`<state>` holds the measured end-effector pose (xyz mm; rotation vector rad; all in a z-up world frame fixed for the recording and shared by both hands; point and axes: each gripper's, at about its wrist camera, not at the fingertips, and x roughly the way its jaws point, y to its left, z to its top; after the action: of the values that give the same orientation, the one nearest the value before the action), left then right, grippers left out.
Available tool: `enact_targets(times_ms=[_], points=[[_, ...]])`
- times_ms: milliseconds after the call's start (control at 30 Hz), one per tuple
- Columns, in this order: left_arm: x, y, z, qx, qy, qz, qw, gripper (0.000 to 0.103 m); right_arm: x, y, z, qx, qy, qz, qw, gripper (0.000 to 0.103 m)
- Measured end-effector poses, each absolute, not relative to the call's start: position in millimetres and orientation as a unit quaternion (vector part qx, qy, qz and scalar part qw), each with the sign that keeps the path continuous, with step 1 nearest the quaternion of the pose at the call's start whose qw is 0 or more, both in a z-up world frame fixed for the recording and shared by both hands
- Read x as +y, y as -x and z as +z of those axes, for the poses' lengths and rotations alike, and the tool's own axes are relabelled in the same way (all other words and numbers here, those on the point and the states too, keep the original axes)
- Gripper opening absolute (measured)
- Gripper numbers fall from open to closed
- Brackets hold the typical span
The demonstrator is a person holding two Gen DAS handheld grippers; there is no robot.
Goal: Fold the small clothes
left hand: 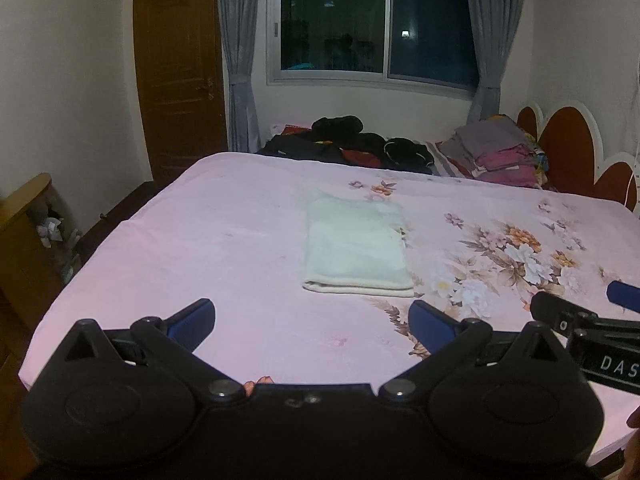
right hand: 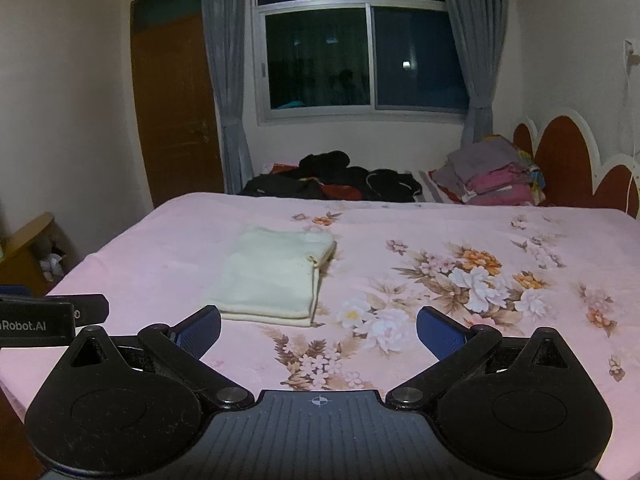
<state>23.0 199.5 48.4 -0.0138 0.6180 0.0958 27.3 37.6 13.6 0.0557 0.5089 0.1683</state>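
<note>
A pale cream garment (left hand: 356, 246) lies folded into a neat rectangle on the pink floral bedsheet (left hand: 200, 240); it also shows in the right wrist view (right hand: 272, 274). My left gripper (left hand: 312, 320) is open and empty, held above the near part of the bed, short of the garment's near edge. My right gripper (right hand: 319, 330) is open and empty, to the right of the garment's near corner. The right gripper's tip shows at the right edge of the left wrist view (left hand: 580, 308). The left gripper's tip shows at the left edge of the right wrist view (right hand: 48, 316).
Dark clothes (left hand: 348, 140) lie heaped at the far edge of the bed. A stack of folded grey and pink clothes (left hand: 496, 152) sits by the red headboard (left hand: 568, 144). A wooden door (left hand: 176, 72), curtained window (left hand: 372, 24) and wooden furniture (left hand: 24, 232) surround the bed.
</note>
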Motion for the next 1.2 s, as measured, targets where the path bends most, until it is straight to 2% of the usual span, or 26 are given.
enact_targets(times_ms=[1200], points=[[209.3, -16.5, 50.1, 0.307, 0.009, 0.060, 0.950, 0.103, 45.0, -23.0, 17.8, 0.243, -0.032, 0.097, 0.965, 0.103]])
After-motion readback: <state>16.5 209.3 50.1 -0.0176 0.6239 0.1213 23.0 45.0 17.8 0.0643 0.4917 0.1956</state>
